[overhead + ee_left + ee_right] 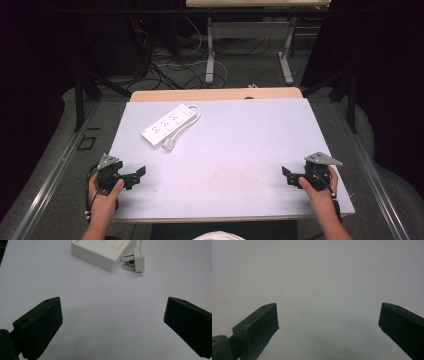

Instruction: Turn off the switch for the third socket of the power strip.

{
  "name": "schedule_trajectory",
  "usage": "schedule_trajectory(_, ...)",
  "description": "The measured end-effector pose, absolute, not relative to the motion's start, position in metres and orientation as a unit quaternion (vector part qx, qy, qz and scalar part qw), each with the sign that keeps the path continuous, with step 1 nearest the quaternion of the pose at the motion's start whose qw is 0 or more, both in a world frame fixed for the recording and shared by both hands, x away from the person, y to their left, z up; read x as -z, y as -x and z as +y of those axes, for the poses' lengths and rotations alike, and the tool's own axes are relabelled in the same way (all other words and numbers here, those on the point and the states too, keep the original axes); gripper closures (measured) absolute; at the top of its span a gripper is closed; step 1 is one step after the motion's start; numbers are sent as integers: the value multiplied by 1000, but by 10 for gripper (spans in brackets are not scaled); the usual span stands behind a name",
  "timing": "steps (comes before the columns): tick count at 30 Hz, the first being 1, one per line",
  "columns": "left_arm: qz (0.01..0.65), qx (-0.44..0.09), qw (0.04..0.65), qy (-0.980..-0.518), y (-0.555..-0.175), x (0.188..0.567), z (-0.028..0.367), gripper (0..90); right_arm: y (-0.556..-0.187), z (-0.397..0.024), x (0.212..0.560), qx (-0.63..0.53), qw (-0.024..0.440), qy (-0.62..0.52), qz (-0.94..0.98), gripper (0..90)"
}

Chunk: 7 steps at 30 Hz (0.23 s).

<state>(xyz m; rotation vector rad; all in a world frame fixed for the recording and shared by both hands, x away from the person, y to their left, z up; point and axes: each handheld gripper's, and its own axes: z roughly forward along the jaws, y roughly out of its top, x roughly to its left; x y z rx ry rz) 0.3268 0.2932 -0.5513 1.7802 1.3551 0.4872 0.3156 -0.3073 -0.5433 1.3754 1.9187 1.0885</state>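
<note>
White power strip one, plug one; two grippers, jaws apart.

White power strip lying flat, far left, plug touching

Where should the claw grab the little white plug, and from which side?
Best guess: grip the plug across its flat white body, coming from the near side with the left gripper, jaws wide apart. Its prongs point at the power strip, so avoid that end.
</note>
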Motion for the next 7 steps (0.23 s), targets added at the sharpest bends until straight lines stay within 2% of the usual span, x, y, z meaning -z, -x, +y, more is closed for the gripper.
schedule_trajectory(7, 540, -193, 411, -709, -328, 552, 294, 18, -316, -309, 543, -402, 267, -509, 713, 20)
